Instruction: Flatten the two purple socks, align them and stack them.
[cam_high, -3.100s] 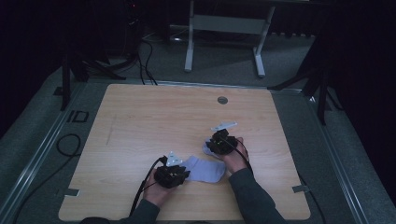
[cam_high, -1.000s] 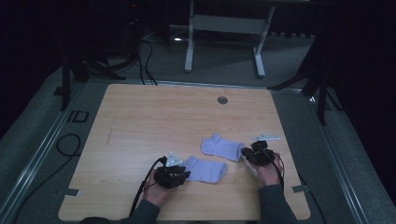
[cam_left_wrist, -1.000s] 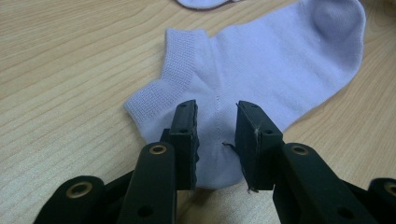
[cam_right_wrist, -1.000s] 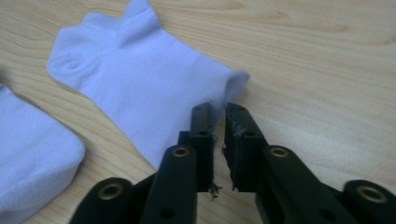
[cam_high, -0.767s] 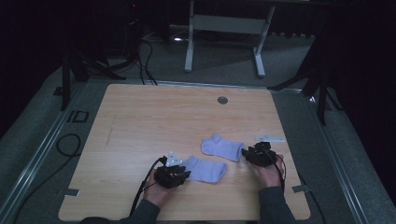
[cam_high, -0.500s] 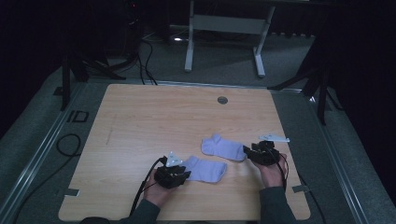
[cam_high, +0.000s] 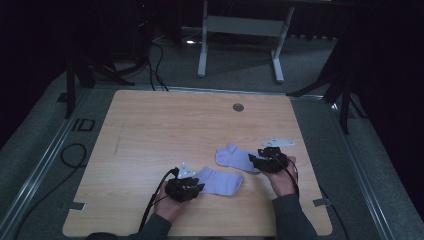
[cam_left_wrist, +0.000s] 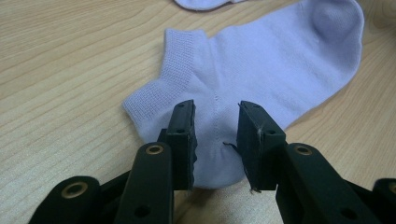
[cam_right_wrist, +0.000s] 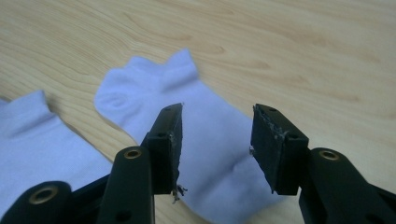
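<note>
1. The left gripper (cam_high: 186, 188) rests at the heel end of the near sock (cam_high: 220, 181), its jaws a small gap apart, straddling the fabric but not pinching it; likely poised to pin or lift that end.
2. Both pale socks lie flat on the table (cam_high: 165, 125), close together, apparently for pairing.
3. The right gripper (cam_high: 267, 161) sits over the toe end of the far sock (cam_high: 235, 157), jaws wide apart, gripping nothing.

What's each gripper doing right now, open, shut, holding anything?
Left gripper: open, jaws either side of the near sock, gripping nothing.
Right gripper: open, jaws over the far sock, gripping nothing.
</note>
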